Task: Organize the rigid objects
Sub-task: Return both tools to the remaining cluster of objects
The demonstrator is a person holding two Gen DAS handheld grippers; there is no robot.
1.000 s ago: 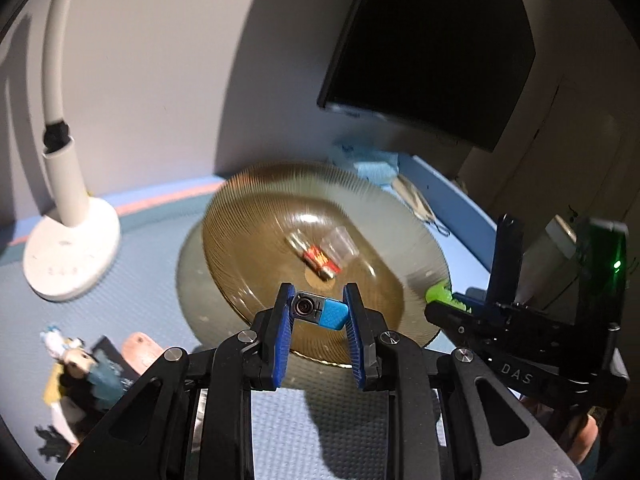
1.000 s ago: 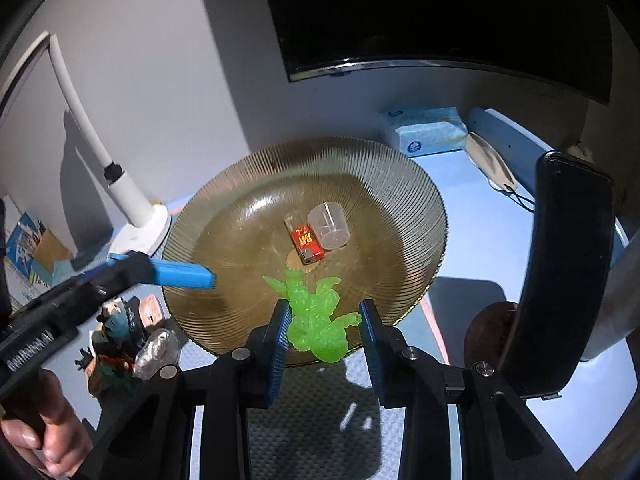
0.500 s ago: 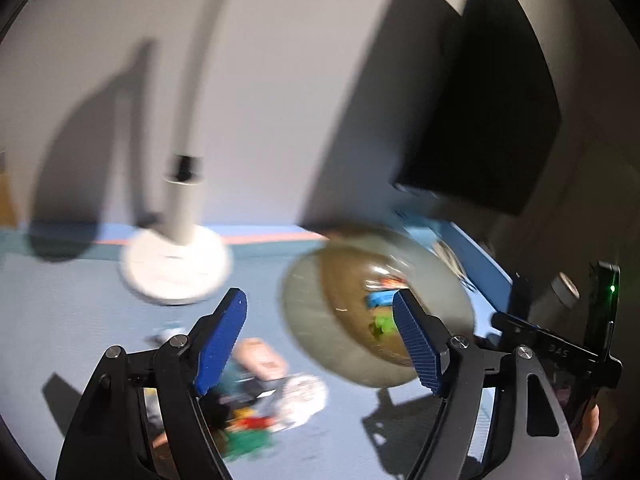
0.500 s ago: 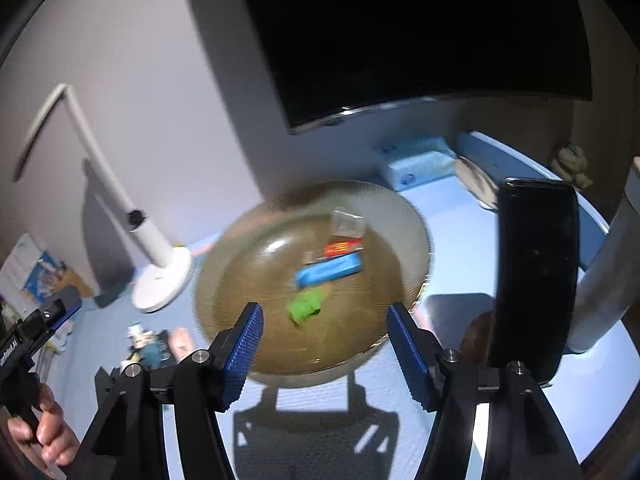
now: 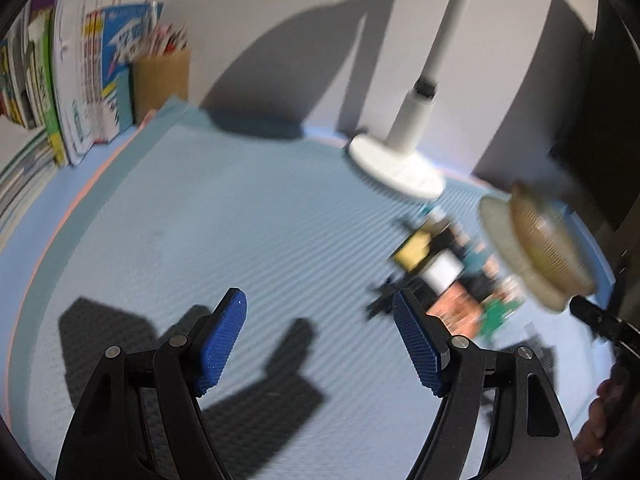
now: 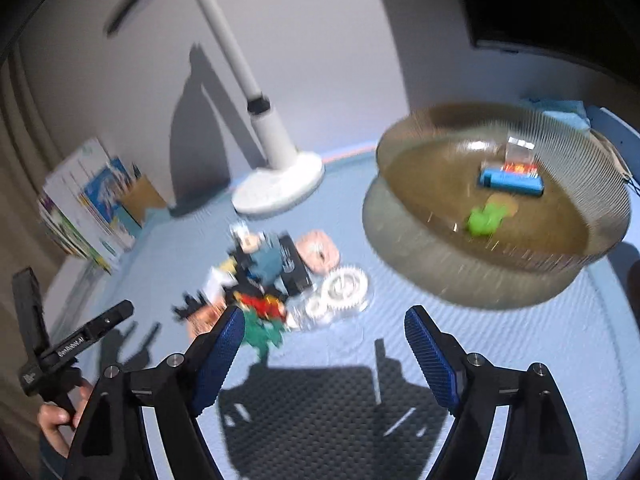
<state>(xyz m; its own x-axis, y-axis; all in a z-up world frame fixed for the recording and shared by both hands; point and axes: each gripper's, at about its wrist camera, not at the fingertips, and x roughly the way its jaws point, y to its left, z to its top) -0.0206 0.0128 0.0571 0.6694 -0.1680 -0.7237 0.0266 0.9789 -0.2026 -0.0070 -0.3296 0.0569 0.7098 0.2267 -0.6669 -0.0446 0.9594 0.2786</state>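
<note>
A ribbed amber glass bowl [image 6: 592, 240] stands at the right on the blue mat. It holds a blue lighter [image 6: 510, 180], a green toy [image 6: 486, 220], a red item and a clear cup [image 6: 518, 152]. A pile of small toys [image 6: 272, 272] with white gears [image 6: 340, 288] lies left of the bowl, just beyond my open, empty right gripper [image 6: 324, 344]. My left gripper [image 5: 320, 332] is open and empty over bare mat, with the pile [image 5: 448, 272] and bowl [image 5: 540, 248] to its right.
A white desk lamp base [image 6: 280, 184] stands behind the pile; it also shows in the left wrist view [image 5: 396, 164]. Books [image 5: 60, 80] and a brown cup of pens [image 5: 160, 76] stand at the far left by the wall. A dark monitor [image 6: 560, 12] hangs at the upper right.
Both grippers let go of the lighter and green toy, which now lie in the bowl. Both opened wide, pulled back and swung left toward the toy pile.
</note>
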